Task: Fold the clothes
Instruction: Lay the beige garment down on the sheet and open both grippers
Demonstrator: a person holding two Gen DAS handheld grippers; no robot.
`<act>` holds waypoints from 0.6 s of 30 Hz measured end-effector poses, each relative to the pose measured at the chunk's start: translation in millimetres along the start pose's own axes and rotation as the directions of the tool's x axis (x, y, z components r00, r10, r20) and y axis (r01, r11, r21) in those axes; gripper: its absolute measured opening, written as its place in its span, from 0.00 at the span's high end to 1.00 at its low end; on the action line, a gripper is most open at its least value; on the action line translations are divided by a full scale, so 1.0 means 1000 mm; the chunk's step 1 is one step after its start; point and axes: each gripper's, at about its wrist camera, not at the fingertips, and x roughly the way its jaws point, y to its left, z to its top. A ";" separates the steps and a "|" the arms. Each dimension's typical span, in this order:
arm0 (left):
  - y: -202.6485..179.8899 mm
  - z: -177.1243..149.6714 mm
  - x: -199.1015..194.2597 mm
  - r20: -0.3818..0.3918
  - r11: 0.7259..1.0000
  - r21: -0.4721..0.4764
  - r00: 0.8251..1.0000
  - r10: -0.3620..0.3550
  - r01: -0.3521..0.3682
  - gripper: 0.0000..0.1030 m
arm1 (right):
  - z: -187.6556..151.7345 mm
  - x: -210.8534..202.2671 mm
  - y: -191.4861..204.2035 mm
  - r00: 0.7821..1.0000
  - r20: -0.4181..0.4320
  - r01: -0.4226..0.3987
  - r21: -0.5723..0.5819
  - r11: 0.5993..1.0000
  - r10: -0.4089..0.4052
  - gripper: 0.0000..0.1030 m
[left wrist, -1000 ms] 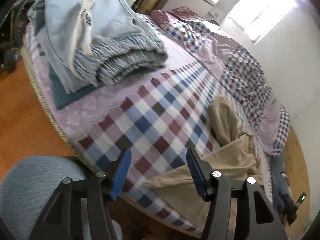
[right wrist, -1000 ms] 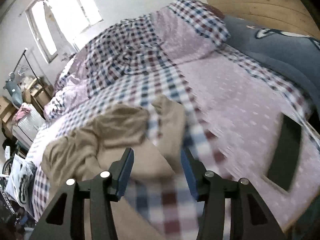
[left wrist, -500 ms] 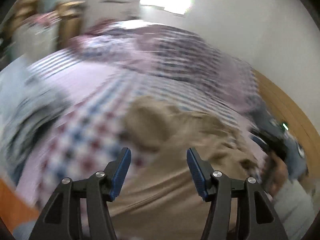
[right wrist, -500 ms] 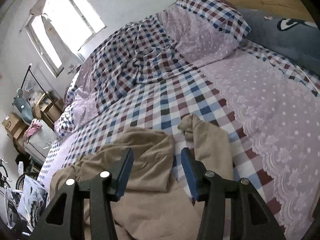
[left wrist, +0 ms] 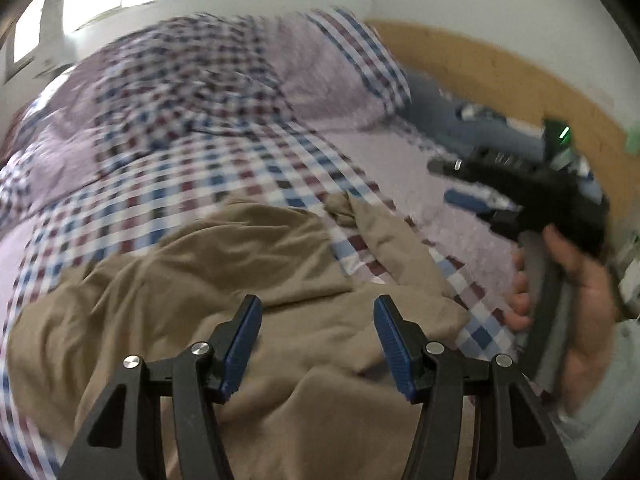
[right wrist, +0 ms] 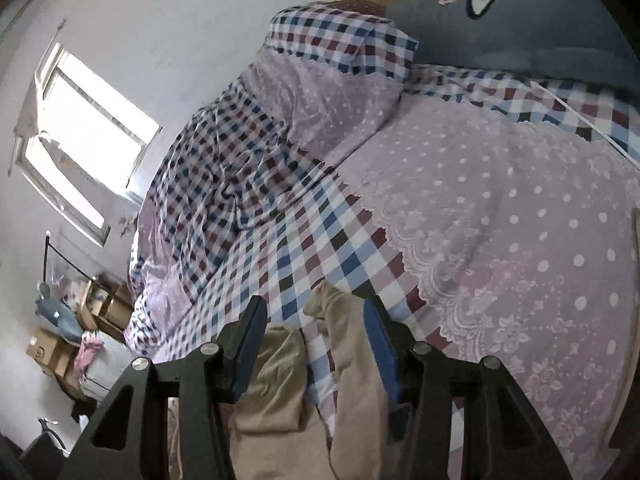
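A crumpled tan garment point(left wrist: 224, 280) lies spread on the checked bed sheet point(left wrist: 208, 176). My left gripper point(left wrist: 316, 320) hovers open over the middle of the garment, nothing between its blue pads. In the left wrist view the right gripper point(left wrist: 460, 184) shows at the right, held by a hand point(left wrist: 576, 280), above the garment's narrow strip point(left wrist: 384, 240). In the right wrist view my right gripper point(right wrist: 314, 322) stands open just over the tan strip's end point(right wrist: 332, 308), with another tan fold point(right wrist: 276, 380) beside it.
A bunched checked duvet point(right wrist: 216, 184) and a lilac dotted pillow point(right wrist: 320, 104) lie at the back. A grey-blue pillow point(right wrist: 520, 32) leans on the wooden headboard point(left wrist: 480, 76). A window point(right wrist: 84, 136) and cardboard boxes point(right wrist: 52, 352) are at the left.
My left gripper has swung right, away from the folded stack, and now faces the tan garment. My right gripper has moved forward and down to the end of the tan strip.
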 end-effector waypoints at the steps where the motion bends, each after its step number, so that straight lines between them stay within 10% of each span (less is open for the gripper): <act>1: -0.006 0.005 0.012 -0.017 1.000 0.024 1.000 0.015 -0.014 0.39 | 0.001 0.000 0.000 1.000 -0.001 -0.005 -0.001 1.000 0.005 0.47; 13: -0.040 0.033 0.124 -0.204 0.960 0.249 0.962 0.180 -0.127 0.39 | 0.006 0.000 -0.008 0.999 -0.005 -0.033 0.054 0.998 0.033 0.47; 18: -0.025 0.035 0.149 -0.270 0.966 0.224 0.944 0.191 -0.132 0.75 | 0.006 0.000 -0.010 0.999 -0.010 -0.038 0.065 0.997 0.039 0.47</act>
